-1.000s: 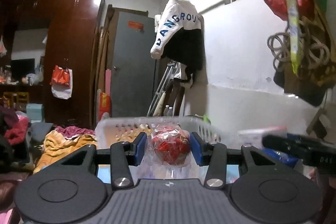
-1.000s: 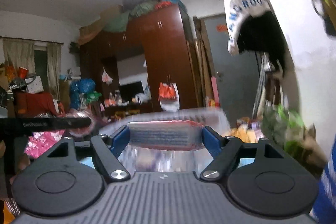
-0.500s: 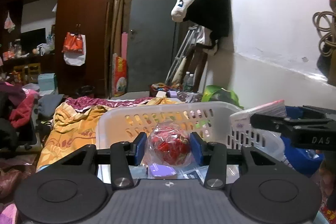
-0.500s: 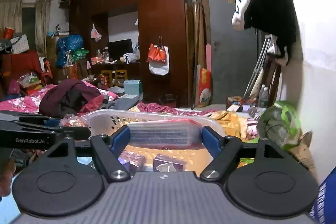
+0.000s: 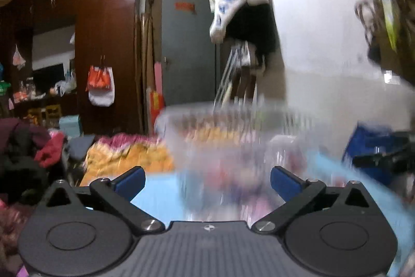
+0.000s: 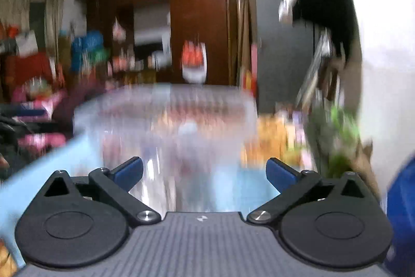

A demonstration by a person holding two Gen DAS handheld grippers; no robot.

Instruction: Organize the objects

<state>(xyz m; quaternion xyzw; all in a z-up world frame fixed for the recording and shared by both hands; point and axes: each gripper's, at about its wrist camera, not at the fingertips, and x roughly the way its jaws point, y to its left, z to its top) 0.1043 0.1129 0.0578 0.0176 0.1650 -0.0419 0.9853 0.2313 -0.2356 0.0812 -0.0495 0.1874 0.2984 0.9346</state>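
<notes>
Both views are blurred by motion. A white slotted plastic basket (image 5: 223, 118) stands on a light blue surface (image 5: 158, 188) ahead of my left gripper (image 5: 207, 182), which is open and empty, fingers wide apart. Blurred pink and red packets (image 5: 233, 175) lie inside the basket. In the right wrist view the same basket (image 6: 166, 105) is ahead of my right gripper (image 6: 205, 171), which is also open and empty. Blurred packets (image 6: 189, 129) show inside it.
A blue bag (image 5: 368, 144) sits right of the basket. A white wall (image 5: 324, 43) runs along the right with a hanging jacket (image 5: 241, 4). Piled clothes (image 5: 129, 155) and a brown wardrobe (image 5: 106, 43) lie beyond. A green bag (image 6: 337, 131) is by the wall.
Both grippers have opened: the left let go of the red wrapped packet, the right let go of the flat clear-wrapped pack. Both cameras are now moving fast, blurring the views.
</notes>
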